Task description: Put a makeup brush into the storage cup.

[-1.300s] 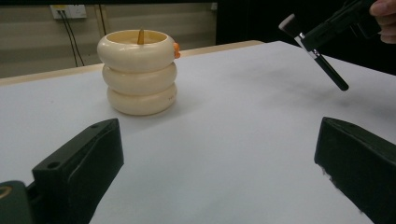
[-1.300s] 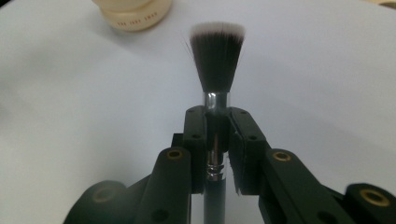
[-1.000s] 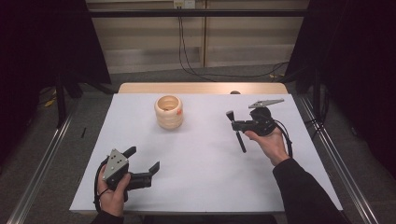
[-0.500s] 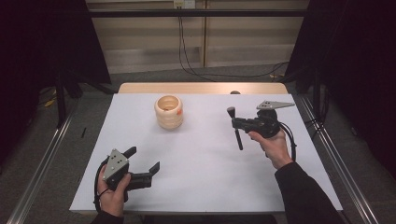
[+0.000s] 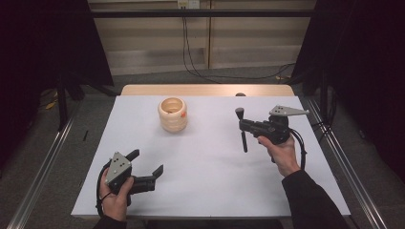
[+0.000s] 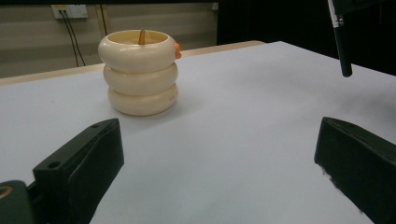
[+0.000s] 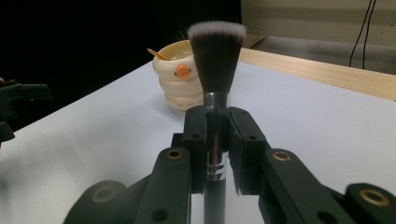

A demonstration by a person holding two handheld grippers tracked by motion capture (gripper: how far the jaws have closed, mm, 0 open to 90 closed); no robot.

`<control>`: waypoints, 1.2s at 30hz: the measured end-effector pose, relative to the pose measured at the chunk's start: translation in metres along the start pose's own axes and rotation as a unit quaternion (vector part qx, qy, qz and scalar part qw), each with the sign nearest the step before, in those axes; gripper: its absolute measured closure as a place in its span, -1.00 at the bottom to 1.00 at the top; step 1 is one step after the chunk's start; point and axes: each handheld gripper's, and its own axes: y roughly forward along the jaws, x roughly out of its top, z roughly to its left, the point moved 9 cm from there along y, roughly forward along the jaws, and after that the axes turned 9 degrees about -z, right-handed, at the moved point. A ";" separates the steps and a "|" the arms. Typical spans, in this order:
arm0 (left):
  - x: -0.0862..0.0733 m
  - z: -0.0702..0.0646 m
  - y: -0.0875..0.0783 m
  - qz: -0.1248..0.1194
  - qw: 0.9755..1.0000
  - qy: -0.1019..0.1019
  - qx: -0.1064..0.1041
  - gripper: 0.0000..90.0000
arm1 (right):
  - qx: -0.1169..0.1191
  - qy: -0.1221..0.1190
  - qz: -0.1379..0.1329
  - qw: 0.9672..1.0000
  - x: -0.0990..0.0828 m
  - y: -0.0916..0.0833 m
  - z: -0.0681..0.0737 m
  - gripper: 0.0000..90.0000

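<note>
- Bench (image 5: 210, 191) in the high view: white, flat, one cream holder (image 5: 172, 114) of three stacked rings far left of centre, one black brush (image 5: 242, 131) right of centre. Left gripper (image 5: 145, 168) sits near the front edge, jaws spread wide on nothing; wide bare surface lies between it and the holder.
- Left gripper view: holder (image 6: 140, 72) glossy, rounded, one thin stick inside; brush handle (image 6: 341, 39) hangs above the bench.
- Right gripper view: right gripper (image 7: 216, 140) jaws clamp the brush's (image 7: 215, 56) metal ferrule, bristles up, holder (image 7: 180, 79) behind.
</note>
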 end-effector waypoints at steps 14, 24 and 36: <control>0.002 0.001 0.002 -0.004 1.000 -0.006 -0.004 -0.96 | 0.031 0.005 -0.049 0.998 0.013 -0.015 0.004 0.74; 0.008 -0.006 0.002 -0.011 1.000 -0.004 -0.016 -0.96 | 0.047 0.002 -0.059 0.997 0.018 -0.020 0.012 0.74; 0.014 -0.011 0.009 -0.013 1.000 -0.001 -0.025 -0.96 | 0.075 -0.006 -0.055 0.996 0.016 -0.015 0.030 0.74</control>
